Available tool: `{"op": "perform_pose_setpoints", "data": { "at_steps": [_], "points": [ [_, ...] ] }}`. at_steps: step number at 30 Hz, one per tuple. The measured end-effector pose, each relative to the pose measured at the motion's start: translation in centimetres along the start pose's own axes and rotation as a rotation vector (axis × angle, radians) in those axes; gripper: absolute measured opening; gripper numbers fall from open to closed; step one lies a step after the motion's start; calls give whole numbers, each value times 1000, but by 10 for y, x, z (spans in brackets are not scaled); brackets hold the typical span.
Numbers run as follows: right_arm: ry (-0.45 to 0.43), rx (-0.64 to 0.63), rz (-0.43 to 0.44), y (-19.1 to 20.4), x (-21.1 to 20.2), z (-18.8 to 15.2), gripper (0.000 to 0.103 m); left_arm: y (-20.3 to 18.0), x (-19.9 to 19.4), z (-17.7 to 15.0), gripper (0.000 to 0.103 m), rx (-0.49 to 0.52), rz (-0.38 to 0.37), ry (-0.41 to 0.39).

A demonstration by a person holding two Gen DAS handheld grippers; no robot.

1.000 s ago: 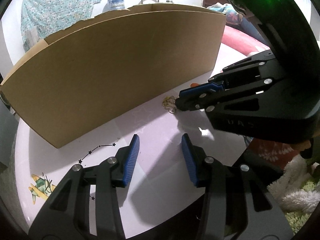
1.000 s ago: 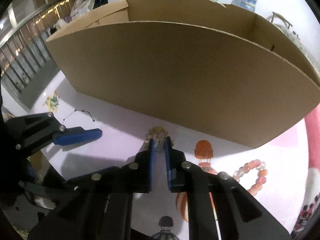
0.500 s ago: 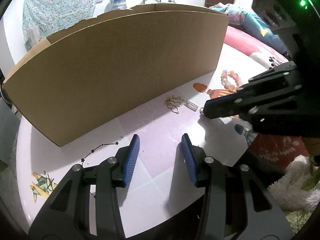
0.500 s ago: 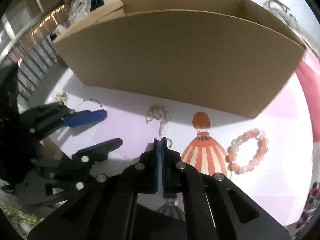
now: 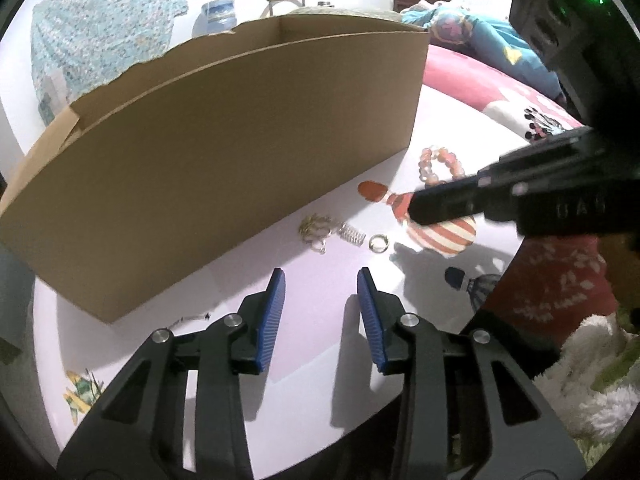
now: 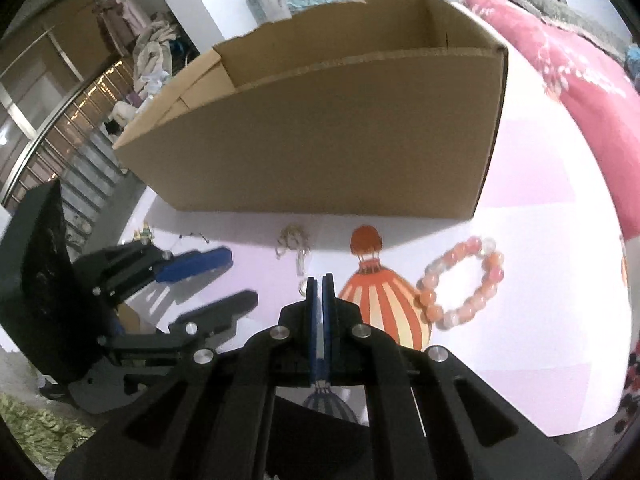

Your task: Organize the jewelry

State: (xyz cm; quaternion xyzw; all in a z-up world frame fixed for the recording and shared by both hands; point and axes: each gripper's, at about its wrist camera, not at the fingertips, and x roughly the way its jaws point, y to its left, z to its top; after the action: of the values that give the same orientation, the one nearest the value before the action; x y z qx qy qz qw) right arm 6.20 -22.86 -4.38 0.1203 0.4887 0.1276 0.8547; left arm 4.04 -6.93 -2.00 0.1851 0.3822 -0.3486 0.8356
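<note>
1. The left gripper (image 5: 320, 280) tilts down at the pale table (image 5: 224, 360), just in front of the cardboard box (image 5: 224, 152); its blue pads have just been closing, still apart, nothing between them.
2. The right gripper (image 6: 320, 280) also points downward, clenched on nothing.
3. The gold chain (image 5: 316, 227), a small spring (image 5: 352, 234) and a ring (image 5: 378, 243) lie before the box.
4. The bead bracelet (image 6: 464, 280) lies near the box's right corner.

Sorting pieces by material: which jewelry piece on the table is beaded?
The pink-orange bracelet beside the balloon print; the pieces by the cardboard box are metal: chain, ring.
</note>
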Motion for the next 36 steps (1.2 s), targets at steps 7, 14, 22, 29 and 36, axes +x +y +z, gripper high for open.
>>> {"op": "perform_pose_setpoints", "data": {
  "at_steps": [7,14,22,29,36],
  "points": [
    [10,11,20,0,5,-6,4,-1,10,16,28,16,19,5],
    [11,42,14,-14,4,-13,4,-10,7,25,27,27,-113,0],
    [-3,68,8,-22,4,-14,4,-21,24,22,20,48,-131,47],
    [-17,81,5,-23,1,-16,4,-24,25,22,14,91,-102,29],
    [-25,81,2,-29,-5,-17,4,-21,19,17,11,95,-93,20]
  ]
}}
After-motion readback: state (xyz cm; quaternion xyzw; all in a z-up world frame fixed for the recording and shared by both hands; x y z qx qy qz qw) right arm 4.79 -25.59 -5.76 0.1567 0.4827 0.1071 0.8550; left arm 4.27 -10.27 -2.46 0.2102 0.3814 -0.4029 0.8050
